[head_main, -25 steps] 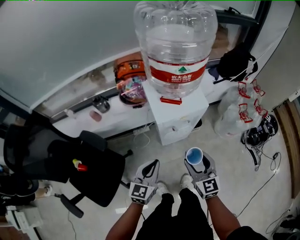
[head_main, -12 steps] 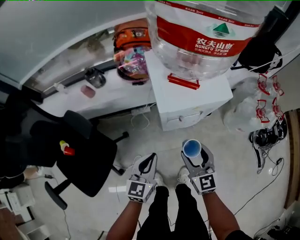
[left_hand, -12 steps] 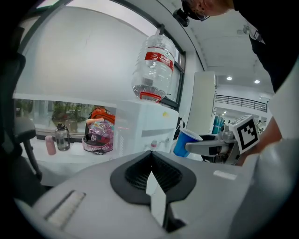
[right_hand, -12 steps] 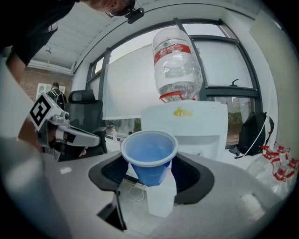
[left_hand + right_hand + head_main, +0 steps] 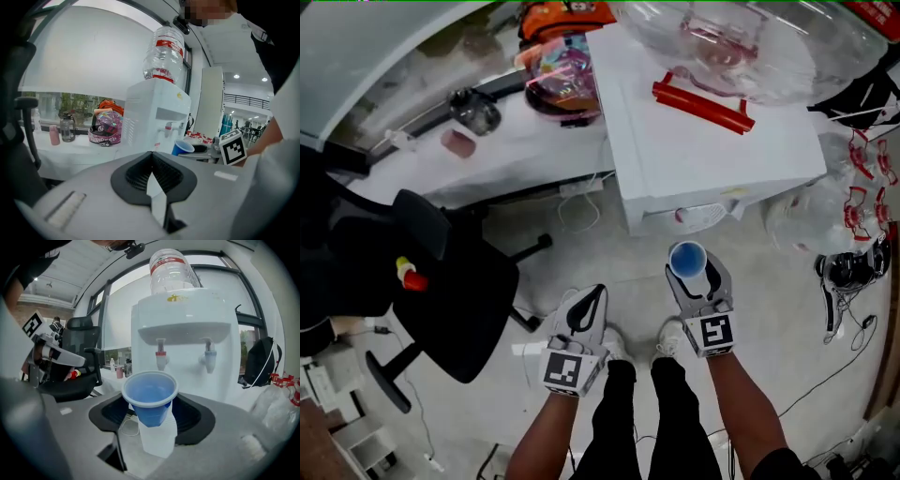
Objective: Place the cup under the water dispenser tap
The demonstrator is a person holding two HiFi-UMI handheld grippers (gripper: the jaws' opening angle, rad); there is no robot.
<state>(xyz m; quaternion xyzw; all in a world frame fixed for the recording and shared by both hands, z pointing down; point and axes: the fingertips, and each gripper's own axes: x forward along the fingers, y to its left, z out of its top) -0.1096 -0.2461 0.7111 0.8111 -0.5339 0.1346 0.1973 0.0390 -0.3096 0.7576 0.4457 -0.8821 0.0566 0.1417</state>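
Blue plastic cup (image 5: 150, 397), likely light and crushable, stands gripped below its rim in my right claw (image 5: 152, 420); left claw (image 5: 151, 164) closed, empty.

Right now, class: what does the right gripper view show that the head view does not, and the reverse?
Only the right gripper view: the white dispenser face-on, its red tap and blue tap side by side. Only the head view: the red bar on the dispenser's top, the colourful helmet on the ledge, the person's legs. Both: the blue cup upright in the tongs of the right gripper, the dispenser, the black chair.
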